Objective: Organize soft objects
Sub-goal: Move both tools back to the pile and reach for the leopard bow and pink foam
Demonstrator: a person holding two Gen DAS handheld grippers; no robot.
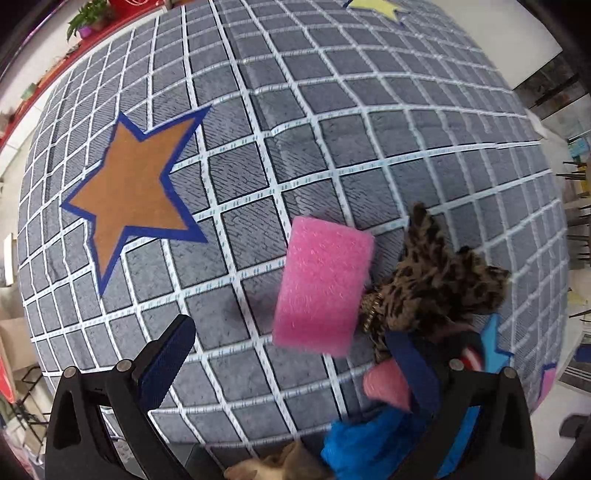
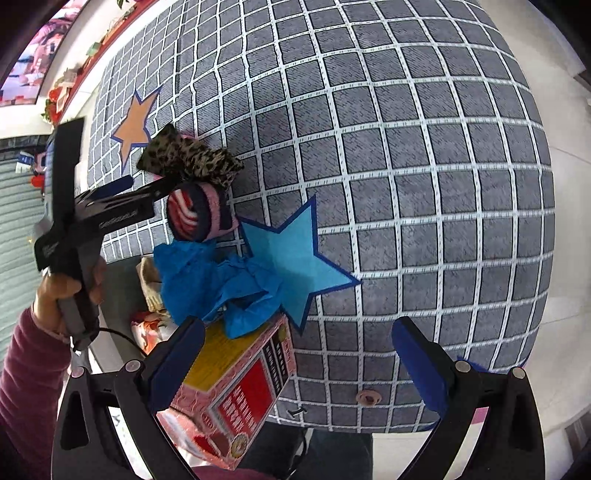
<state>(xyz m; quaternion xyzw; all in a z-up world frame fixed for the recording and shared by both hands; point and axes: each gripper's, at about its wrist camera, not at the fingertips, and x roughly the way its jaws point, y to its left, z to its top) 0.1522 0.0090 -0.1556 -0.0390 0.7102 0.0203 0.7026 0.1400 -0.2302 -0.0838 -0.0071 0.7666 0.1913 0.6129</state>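
Two claws show, both spread wide with nothing pinched. The left claw (image 1: 291, 332) has its right finger (image 1: 413, 373) lying over a heap of soft things, hiding much of it. A pink sponge (image 1: 325, 284) sits ahead between the fingers, touching neither. It is smeared by blur, so I cannot tell whether it rests on the cloth or hangs above it. Beside it is a leopard cloth (image 1: 436, 273), with a striped sock roll (image 2: 199, 214) and a crumpled blue rag (image 2: 214, 284) nearer the edge. From the right wrist the sponge is only a pink sliver behind the leopard cloth.

The right claw (image 2: 297, 328) hovers above the counter's near edge. Its left finger (image 2: 177, 365) covers part of a red and pink carton (image 2: 236, 391), whose print is too small to read. A small pink item (image 2: 365, 397) near the edge is unclear.

A hand (image 2: 70, 288) in a maroon sleeve (image 2: 29, 369) grips the left claw's handle, tilted so that its fingers point down toward the heap.

The counter (image 2: 424, 184) wears a grey cloth with a white grid. On it lie an orange star (image 1: 136, 199), a blue star (image 2: 291, 258) partly under the rag, and a yellow star (image 1: 380, 7) cut off at the top. A red shelf holds a plant (image 1: 88, 18).
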